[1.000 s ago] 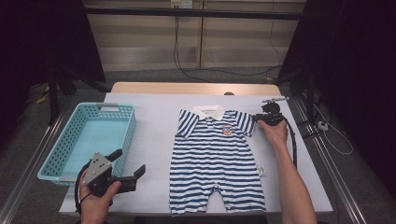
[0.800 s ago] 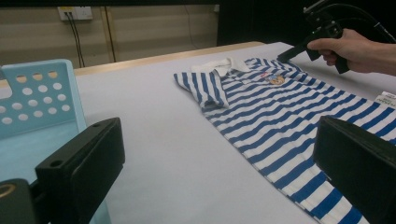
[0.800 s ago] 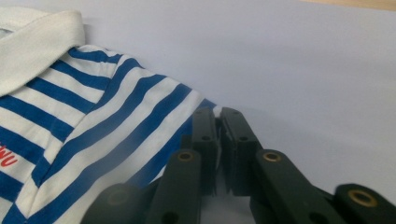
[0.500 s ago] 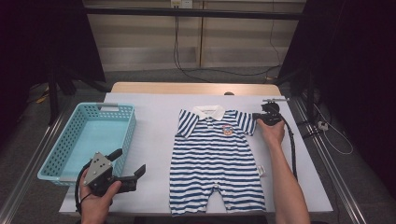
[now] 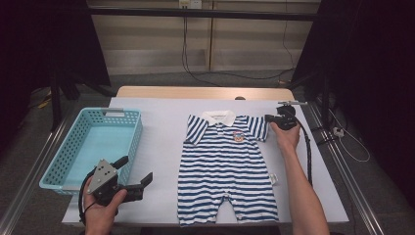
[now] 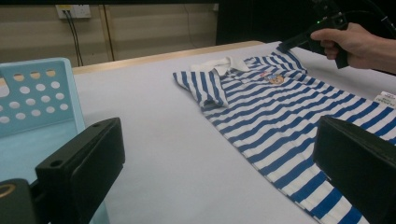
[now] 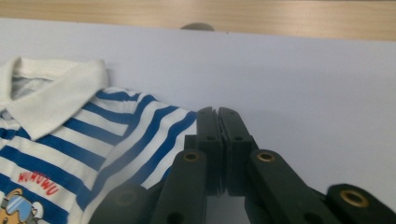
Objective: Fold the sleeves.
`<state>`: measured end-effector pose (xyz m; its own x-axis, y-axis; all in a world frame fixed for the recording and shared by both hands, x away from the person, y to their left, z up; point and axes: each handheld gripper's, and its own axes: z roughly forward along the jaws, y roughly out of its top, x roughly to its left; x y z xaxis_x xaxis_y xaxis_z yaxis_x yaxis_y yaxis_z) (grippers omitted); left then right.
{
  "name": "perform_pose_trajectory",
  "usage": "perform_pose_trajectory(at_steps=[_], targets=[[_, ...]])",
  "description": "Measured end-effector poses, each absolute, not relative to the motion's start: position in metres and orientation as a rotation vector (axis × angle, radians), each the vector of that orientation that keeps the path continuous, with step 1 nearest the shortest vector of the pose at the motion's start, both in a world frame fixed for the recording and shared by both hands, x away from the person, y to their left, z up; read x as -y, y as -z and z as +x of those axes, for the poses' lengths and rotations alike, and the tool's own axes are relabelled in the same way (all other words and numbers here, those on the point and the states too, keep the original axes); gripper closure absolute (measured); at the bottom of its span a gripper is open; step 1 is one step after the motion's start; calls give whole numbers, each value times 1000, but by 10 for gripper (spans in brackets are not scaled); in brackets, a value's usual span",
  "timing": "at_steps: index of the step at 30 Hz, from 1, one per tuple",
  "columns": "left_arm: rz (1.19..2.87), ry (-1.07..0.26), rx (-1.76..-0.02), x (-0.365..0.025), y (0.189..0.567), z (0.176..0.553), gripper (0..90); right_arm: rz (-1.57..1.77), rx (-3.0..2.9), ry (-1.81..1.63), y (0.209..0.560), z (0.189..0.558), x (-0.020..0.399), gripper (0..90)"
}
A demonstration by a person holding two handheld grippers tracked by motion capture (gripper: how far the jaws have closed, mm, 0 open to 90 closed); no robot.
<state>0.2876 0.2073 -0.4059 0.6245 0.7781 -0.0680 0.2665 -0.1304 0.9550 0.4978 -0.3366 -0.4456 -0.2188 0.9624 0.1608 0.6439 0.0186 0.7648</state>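
A small blue-and-white striped cotton romper with a white collar [image 5: 226, 168] lies flat, face up, at the centre of the white-covered worktop [image 5: 161, 122], collar toward twelve o'clock and legs toward six. At about two o'clock from its middle, the right claw [image 5: 268, 118] sits at the edge of the sleeve; its jaws have just been closing and now meet, and in the right gripper view they appear pinched on the sleeve's hem, though how much cloth they hold cannot be told. The left claw [image 5: 134, 175] hovers at eight o'clock, jaws wide apart and holding nothing, beside a light blue perforated plastic basket [image 5: 58, 166] at nine o'clock. The likely risk: a shallow pinch could slip off the thin fabric when lifted, or pulling one sleeve alone could drag and bunch the garment.
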Motion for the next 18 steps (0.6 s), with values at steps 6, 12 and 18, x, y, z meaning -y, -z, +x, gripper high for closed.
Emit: perform_pose_trajectory(at_steps=[6, 12, 18], targets=[[1691, -553, -860, -207, 406, 288, 25, 1596, -1885, -1107, 439, 495, 336, 882], [1705, -556, -858, -208, 406, 288, 26, 1553, -1906, -1148, 431, 491, 328, 882], [1705, -560, -862, -208, 406, 289, 26, 1488, -1947, -1174, 429, 489, 314, 880]])
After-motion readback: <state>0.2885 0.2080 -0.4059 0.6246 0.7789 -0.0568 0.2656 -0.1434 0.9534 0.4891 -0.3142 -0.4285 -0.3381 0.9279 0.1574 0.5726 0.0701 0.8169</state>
